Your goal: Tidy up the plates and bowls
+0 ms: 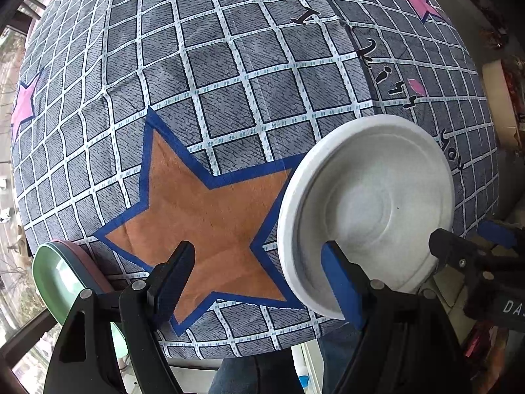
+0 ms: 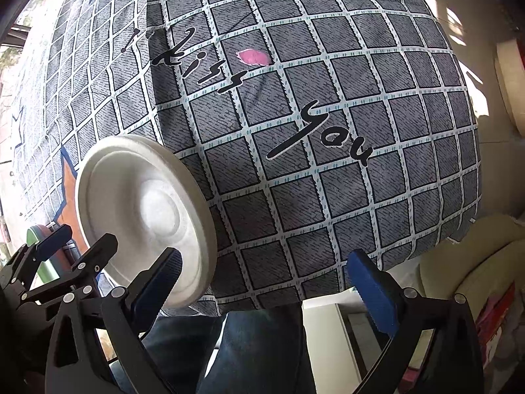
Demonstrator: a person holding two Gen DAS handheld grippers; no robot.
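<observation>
Bare checked cloth [image 2: 328, 197] right of white plate [image 2: 144, 210], seemingly.

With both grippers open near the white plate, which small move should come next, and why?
Probably close the left gripper on the white plate. Its right finger already overlaps the plate's near rim, nothing is held yet, and the right gripper stands open beside the plate. The green plate with a reddish one under it lies to the left on the checked cloth, perhaps the stack to join.

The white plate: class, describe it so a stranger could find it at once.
Start at the grey checked cloth and find its big orange star. Just right of the star lies the white plate, near the table's front edge. Unlike the green and pink dishes stacked at the left edge, it is plain matte white.
</observation>
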